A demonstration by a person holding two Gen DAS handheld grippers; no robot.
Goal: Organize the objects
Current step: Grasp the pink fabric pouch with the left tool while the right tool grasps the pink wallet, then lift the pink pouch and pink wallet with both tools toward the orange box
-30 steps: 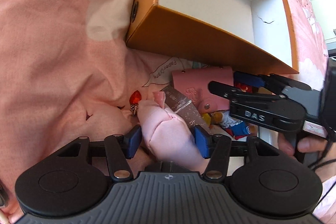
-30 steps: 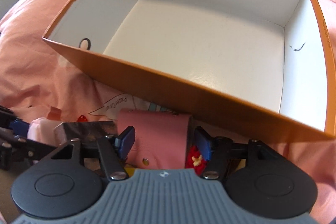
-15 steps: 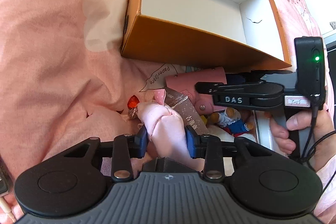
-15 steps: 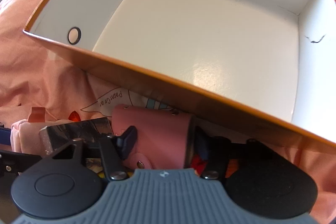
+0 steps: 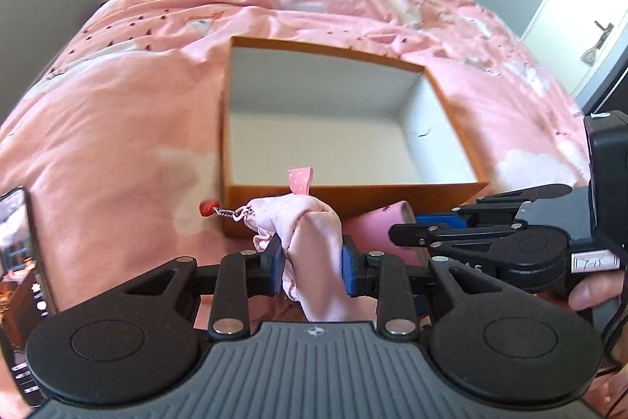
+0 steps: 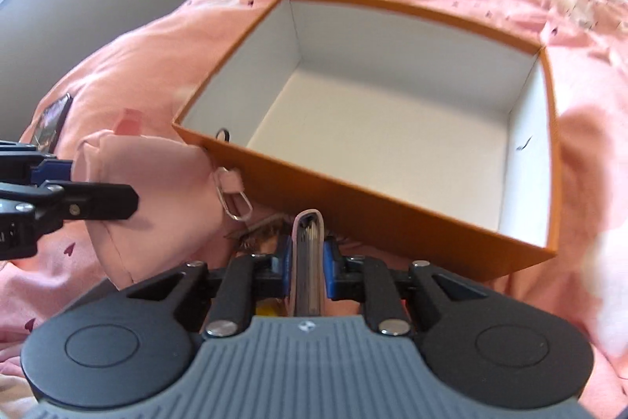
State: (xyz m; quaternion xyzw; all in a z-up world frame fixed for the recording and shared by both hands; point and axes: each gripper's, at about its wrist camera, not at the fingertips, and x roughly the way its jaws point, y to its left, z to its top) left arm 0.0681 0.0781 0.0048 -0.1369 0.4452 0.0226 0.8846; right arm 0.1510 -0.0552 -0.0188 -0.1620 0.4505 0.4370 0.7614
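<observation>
Pink fabric pouch [image 5: 310, 242] sits pinched in the left gripper [image 5: 312, 268], whose jaws are closing on it, just in front of the empty orange box [image 5: 353, 195]. Beside it, the right gripper [image 6: 308, 269] is closing on the pink card wallet [image 6: 308, 254]. To do well, carry both over the near wall before letting go, keeping the dangling red charm [image 5: 207, 207] clear of the rim.

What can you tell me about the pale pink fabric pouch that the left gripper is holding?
The pale pink fabric pouch looks soft and wrinkled. It has a dotted pink loop on top and a metal clasp with a red bead at its side. The left gripper holds it above the pink bedcover, its closing jaws pressing both sides. It hangs in front of the orange box, apparently not touching it.
</observation>
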